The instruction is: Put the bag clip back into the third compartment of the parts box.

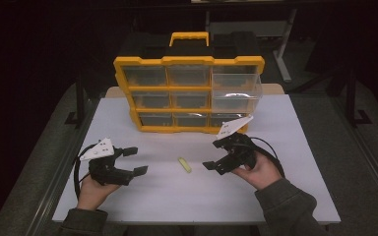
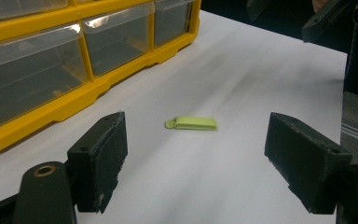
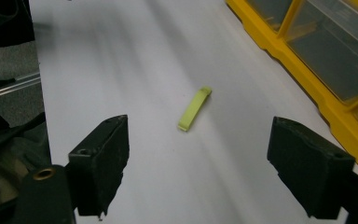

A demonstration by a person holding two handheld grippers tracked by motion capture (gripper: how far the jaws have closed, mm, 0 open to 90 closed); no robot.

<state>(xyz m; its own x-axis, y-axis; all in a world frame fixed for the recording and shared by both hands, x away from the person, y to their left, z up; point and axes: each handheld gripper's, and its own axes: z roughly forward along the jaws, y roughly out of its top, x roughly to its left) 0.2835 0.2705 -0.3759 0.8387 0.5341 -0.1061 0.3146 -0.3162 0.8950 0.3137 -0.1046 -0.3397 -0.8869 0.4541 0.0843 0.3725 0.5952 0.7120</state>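
Left gripper (image 1: 137,161): sitting nearest the high view's lens at the left, carried in the person's left hand (image 1: 94,191); jaws standing wide apart with nothing between them; in the left gripper view its pads (image 2: 101,161) are framing bare table.
Right gripper (image 1: 215,154): resting in the right hand (image 1: 261,172); jaws spread wide and gripping nothing; the right gripper view is looking straight along them at the work.
Green strip (image 1: 184,164): lying flat on the white table (image 1: 285,196) between the two grippers and touching neither; in the right gripper view (image 3: 194,108) it is sitting ahead of the jaws, slanted to them rather than square.
Organizer (image 1: 189,93): standing upright behind the strip, yellow frame with clear drawers; one upper right drawer (image 1: 236,91) is sticking out toward the person.
Risk, pickup: the strip is looking thin and low; jaws closing above it would be pinching air; pads pressing on one end could be flicking it away across the smooth top.
Risk, angle: closing along its length instead of across could be bending or spinning it.
Risk, crowding: both grippers converging on so small a thing could be knocking together.
Risk, drawer: the pulled-out drawer is overhanging near the right gripper; a rising hand could be clipping it.
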